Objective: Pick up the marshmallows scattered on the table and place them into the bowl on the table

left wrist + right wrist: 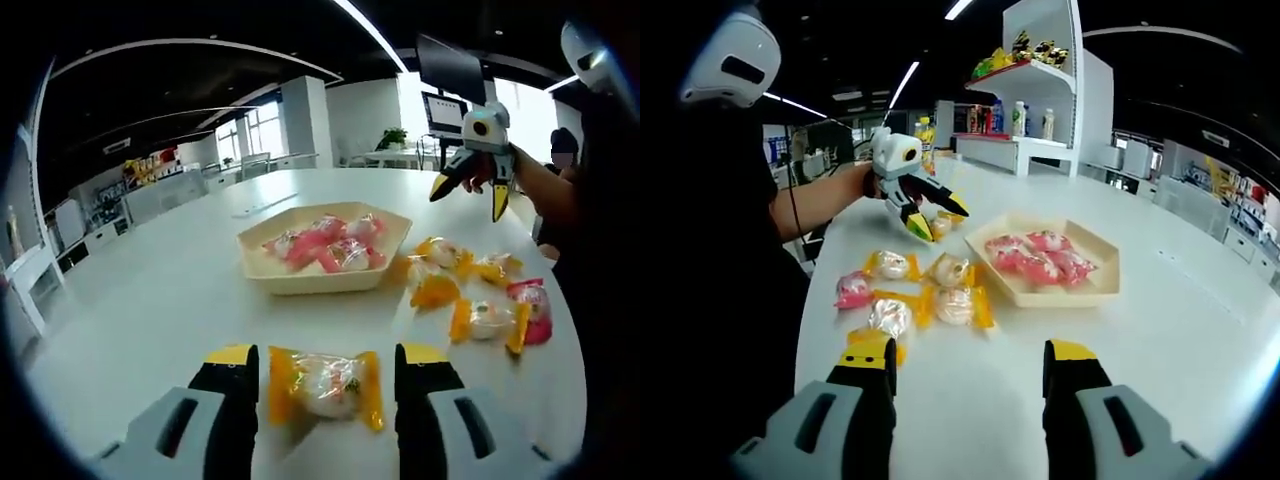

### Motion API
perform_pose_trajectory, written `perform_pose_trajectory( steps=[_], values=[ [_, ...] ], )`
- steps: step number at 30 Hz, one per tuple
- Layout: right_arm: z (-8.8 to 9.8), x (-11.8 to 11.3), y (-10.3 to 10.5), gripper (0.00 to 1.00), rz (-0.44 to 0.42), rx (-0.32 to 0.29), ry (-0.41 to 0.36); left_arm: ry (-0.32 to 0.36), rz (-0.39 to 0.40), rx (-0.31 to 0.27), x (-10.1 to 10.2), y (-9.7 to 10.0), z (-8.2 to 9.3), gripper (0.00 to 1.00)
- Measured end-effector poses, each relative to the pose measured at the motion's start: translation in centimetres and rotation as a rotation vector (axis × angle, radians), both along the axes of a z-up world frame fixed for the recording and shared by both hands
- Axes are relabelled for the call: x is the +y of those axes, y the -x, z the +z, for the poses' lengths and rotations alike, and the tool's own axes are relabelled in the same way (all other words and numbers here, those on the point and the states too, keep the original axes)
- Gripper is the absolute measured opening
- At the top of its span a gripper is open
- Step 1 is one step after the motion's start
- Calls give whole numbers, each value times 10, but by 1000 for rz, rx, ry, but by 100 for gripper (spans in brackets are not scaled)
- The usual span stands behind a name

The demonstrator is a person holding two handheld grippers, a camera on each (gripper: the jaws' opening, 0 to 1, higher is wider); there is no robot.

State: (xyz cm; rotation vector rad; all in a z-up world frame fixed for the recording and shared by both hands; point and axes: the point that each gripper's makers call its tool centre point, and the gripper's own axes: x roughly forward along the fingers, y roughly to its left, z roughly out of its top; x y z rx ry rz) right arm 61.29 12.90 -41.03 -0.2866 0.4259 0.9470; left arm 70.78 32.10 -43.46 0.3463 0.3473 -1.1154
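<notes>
The left claw (325,385) is wide, with a yellow candy (325,385) between its jaws on the counter (150,300). Next it should pinch, lift, and drop it in the bowl (325,278). The right claw (970,385) is wide and holds nothing.

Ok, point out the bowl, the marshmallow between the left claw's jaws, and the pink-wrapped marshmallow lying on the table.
bowl (268,278): left gripper view, on its bare front wall.
yellow-wrapped marshmallow (325,384): left gripper view, on its white middle, between the open jaws.
pink-wrapped marshmallow (853,290): right gripper view, on the wrapper's middle.
</notes>
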Motion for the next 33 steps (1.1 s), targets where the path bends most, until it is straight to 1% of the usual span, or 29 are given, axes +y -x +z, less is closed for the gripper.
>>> perform_pose_trajectory(
  steps=[5,10,18,20,22,26,33],
  values=[
    [-1,0,-1,58,-3,1,0,-17,-9,4,0,1,-4,52],
    [0,0,-1,58,-1,1,-1,-9,-16,5,-1,3,-3,49],
    [-1,-2,-1,58,-3,1,-1,-42,-15,6,2,3,-10,48],
    [-1,-1,-1,58,-3,1,-2,-39,-14,9,2,3,-9,46],
    [-1,-1,-1,58,-2,1,-2,-41,-10,5,2,2,-10,41],
    [-1,-1,0,58,-2,2,0,-34,9,13,3,-2,-11,40],
    [-1,-3,0,58,-7,2,0,-32,14,16,3,-2,-11,37]
  ],
)
